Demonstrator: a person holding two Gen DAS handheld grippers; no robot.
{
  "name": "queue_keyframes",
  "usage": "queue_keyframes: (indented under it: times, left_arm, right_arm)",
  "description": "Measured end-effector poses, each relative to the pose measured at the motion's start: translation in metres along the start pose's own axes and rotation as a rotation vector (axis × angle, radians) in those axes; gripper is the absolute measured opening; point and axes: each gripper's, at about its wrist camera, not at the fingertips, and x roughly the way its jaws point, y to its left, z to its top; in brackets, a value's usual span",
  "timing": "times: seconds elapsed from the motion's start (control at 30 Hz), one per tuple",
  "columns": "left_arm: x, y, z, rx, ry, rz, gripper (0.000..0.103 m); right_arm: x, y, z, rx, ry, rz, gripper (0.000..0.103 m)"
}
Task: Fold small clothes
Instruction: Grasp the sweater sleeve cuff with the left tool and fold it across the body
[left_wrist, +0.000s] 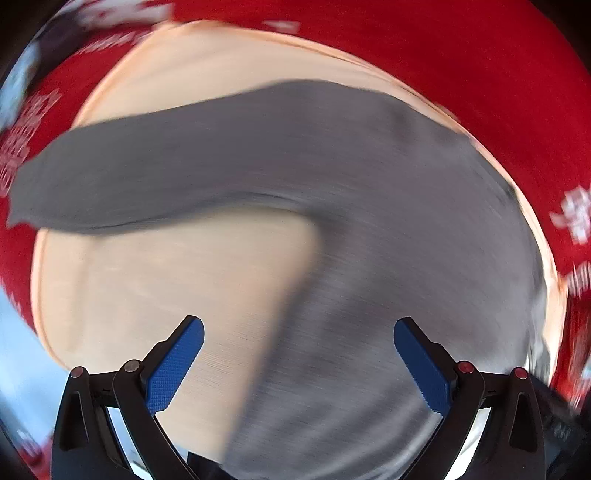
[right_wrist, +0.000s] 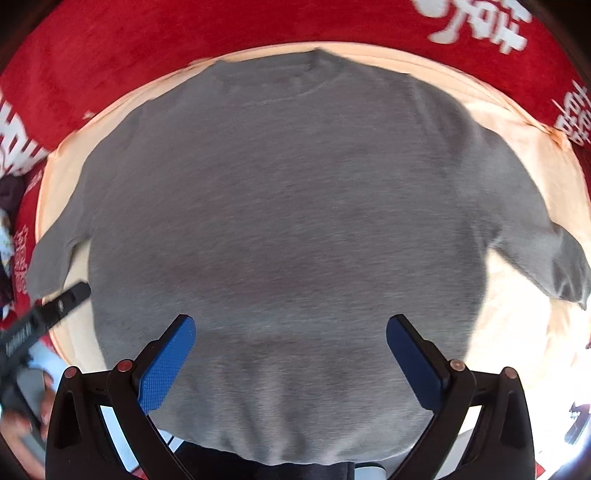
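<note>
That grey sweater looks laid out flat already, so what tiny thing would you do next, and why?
Probably bring the left tool down onto the left sleeve and close on it. The grey sweater lies spread flat on the peach board, both sleeves stretched outward and nothing folded yet. Both tools are open and empty, the right tool above the hem, so a sleeve fold seems the natural start.

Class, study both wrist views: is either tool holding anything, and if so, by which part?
Nothing is held. The left tool and right tool are both open above the grey sweater, which lies spread flat on the peach cloth.
</note>
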Motion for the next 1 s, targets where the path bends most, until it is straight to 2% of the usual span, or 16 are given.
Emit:
queue_keyframes:
  times: [0.13, 0.2, 0.3, 0.37, 0.47, 0.57, 0.63, 0.7, 0.8, 0.83, 0.87, 0.93, 1.0]
  left_arm:
    - [0.000, 0.071, 0.017, -0.159, -0.063, 0.002, 0.103]
    - [0.004, 0.109, 0.024, -0.263, -0.096, -0.036, 0.103]
    - [0.021, 0.153, 0.030, -0.392, -0.097, -0.134, 0.103]
    - [0.032, 0.170, 0.034, -0.438, -0.088, -0.203, 0.103]
    - [0.041, 0.181, 0.040, -0.471, -0.103, -0.267, 0.103]
    - [0.032, 0.204, 0.051, -0.481, -0.165, -0.358, 0.103]
    - [0.026, 0.200, 0.055, -0.479, -0.215, -0.333, 0.101]
    - [0.019, 0.200, 0.063, -0.490, -0.243, -0.293, 0.085]
    - [0.019, 0.211, 0.070, -0.507, -0.248, -0.264, 0.047]
    - [0.021, 0.213, 0.072, -0.496, -0.241, -0.250, 0.024]
    - [0.024, 0.217, 0.074, -0.474, -0.229, -0.218, 0.007]
    - [0.021, 0.221, 0.070, -0.449, -0.236, -0.224, 0.007]
    - [0.010, 0.215, 0.070, -0.395, -0.272, -0.181, 0.007]
  right_arm:
    - [0.011, 0.032, -0.006, -0.062, 0.014, 0.026, 0.103]
    - [0.016, 0.052, -0.010, -0.093, 0.020, 0.044, 0.103]
    - [0.019, 0.079, -0.014, -0.130, 0.019, 0.097, 0.103]
    - [0.020, 0.099, -0.019, -0.154, 0.014, 0.118, 0.103]
    - [0.021, 0.124, -0.021, -0.200, 0.007, 0.146, 0.103]
    - [0.023, 0.146, -0.024, -0.239, 0.008, 0.149, 0.103]
    - [0.022, 0.157, -0.029, -0.252, 0.011, 0.147, 0.103]
    - [0.020, 0.162, -0.034, -0.257, 0.013, 0.144, 0.103]
    - [0.018, 0.163, -0.036, -0.259, 0.015, 0.137, 0.103]
    - [0.018, 0.162, -0.038, -0.257, 0.015, 0.135, 0.103]
    - [0.017, 0.163, -0.039, -0.257, 0.013, 0.135, 0.103]
    - [0.018, 0.164, -0.041, -0.252, 0.012, 0.128, 0.103]
    - [0.014, 0.160, -0.043, -0.233, 0.005, 0.130, 0.103]
